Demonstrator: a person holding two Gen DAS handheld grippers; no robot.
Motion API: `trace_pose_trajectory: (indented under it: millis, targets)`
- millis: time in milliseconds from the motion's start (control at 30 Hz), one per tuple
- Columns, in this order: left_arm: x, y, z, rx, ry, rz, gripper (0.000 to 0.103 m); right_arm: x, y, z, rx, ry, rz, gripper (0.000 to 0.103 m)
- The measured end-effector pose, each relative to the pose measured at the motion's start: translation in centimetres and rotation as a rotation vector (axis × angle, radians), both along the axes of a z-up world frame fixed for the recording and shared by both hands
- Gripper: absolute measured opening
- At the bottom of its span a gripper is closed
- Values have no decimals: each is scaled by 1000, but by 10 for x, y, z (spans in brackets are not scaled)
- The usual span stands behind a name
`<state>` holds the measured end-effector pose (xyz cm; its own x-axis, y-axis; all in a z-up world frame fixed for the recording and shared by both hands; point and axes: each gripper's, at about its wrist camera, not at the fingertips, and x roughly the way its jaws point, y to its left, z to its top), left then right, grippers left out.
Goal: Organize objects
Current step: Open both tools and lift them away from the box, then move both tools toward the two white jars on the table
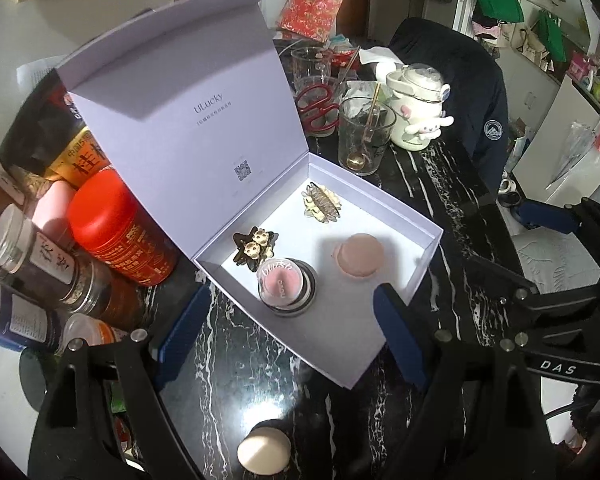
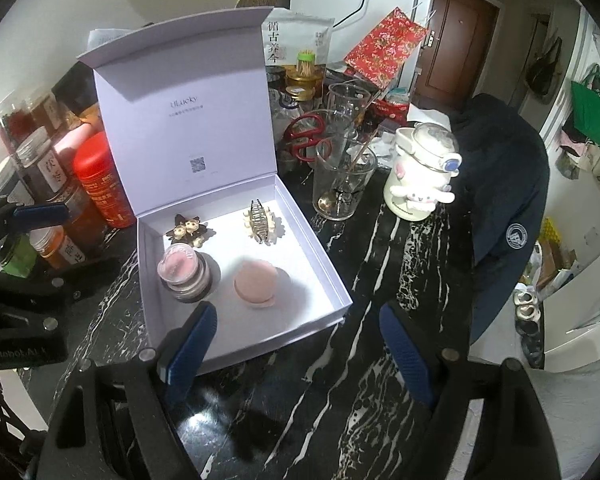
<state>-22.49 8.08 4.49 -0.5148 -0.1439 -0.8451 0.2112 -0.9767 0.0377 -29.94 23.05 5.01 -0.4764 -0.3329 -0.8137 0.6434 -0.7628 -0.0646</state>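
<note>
White cardboard makes up the open gift box [image 1: 384, 360] standing on a black marble table [image 1: 452, 208], its hinged lid [image 1: 188, 120] propped upright at the back. Four small things lie inside it: a dark star-shaped hair clip [image 1: 254, 246] in the rear corner near the lid, a gold and cream claw clip [image 1: 322, 202] further along the back, a clear-lidded blush jar [image 1: 286, 286] just in front of the star clip, and a pink round puff case [image 1: 360, 256] beside the jar, apart from it. A beige round puff [image 1: 264, 452] sits alone on the table in front of the box, low in the left wrist view. The left gripper [image 1: 288, 344] hangs over the box's front edge with its blue fingers spread wide and nothing between them. The right gripper [image 2: 296, 352] is likewise released and empty, one finger above the box's near corner, the other over bare marble. An orange-red canister [image 1: 116, 228] and several spice jars [image 1: 40, 264] crowd the table left of the box. Behind it stand a drinking glass with a gold spoon [image 1: 362, 140], red scissors [image 1: 316, 108] and a white cartoon-dog cup [image 1: 416, 112].
</note>
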Motion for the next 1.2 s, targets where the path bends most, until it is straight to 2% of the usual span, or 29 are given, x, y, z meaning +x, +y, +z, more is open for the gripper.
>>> trace_pose_trajectory:
  millis: [367,767,1200]
  targets:
    - [39,12,15,-3,13,15,83,36,16,7,-4,2,27,85]
    - [84,32,19,-7,20,157,83,55,29,5,-9,-7,159,85]
    - [112,48,12,5,11,268,83,70,36,-5,-1,-24,260,85]
